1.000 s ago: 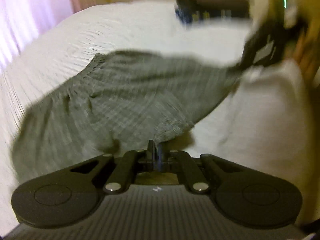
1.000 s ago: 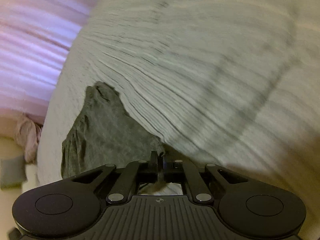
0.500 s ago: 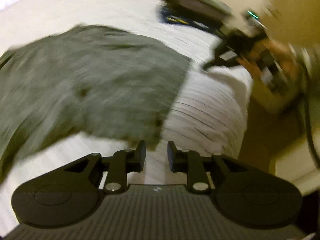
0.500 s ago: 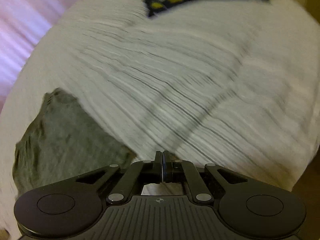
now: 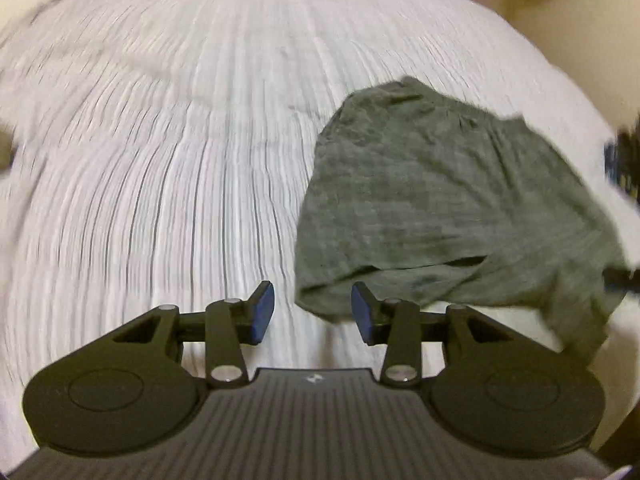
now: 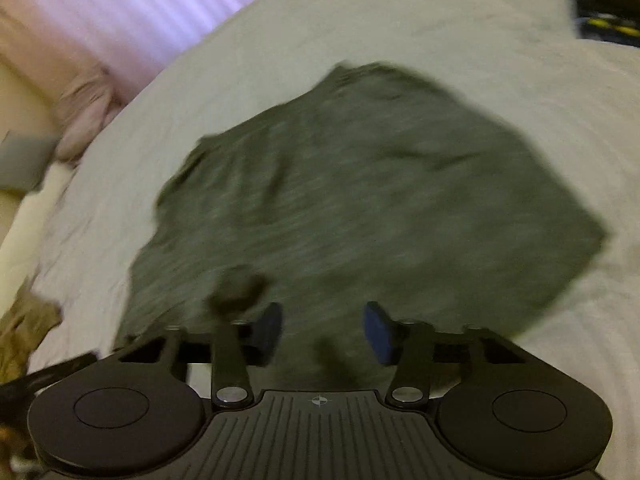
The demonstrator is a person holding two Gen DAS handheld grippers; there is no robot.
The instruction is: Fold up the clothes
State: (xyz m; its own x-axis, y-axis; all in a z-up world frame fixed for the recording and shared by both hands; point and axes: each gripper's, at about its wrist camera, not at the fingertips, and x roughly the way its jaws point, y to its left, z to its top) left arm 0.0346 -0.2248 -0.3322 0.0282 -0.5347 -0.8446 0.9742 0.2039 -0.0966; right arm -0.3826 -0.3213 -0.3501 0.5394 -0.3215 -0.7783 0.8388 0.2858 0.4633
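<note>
Left wrist view: the left claw [image 5: 313, 312] stands partly open, its blue pads apart with nothing pressed between them; its jaws have just been opening. The near hem of the grey garment [image 5: 452, 204] shows in the gap and right beside the right-hand pad [image 5: 362, 312], but whether cloth touches that pad cannot be told. The garment lies loose on the white bed [image 5: 160, 160], filling the right half of the view. A second ago the claw was pinched on a corner of this garment, which was lifted and stretched across the view; now the cloth is released and lies down. To the left of the garment the ribbed bedspread is bare right out to the bed's edge; at the far right edge a dark object [image 5: 624, 160] lies just past the cloth.

Right wrist view: the right claw [image 6: 323, 330] is also partly open, nothing gripped, its jaws having just been opening. It hangs over the grey garment [image 6: 360, 200], which spreads rumpled and blurred across the middle of the bed [image 6: 520, 60]. Earlier this claw was closed and the garment lay only at lower left. Bare bedspread surrounds the cloth on the right and far side; pink curtains [image 6: 140, 12] stand beyond the bed's left edge.
</note>
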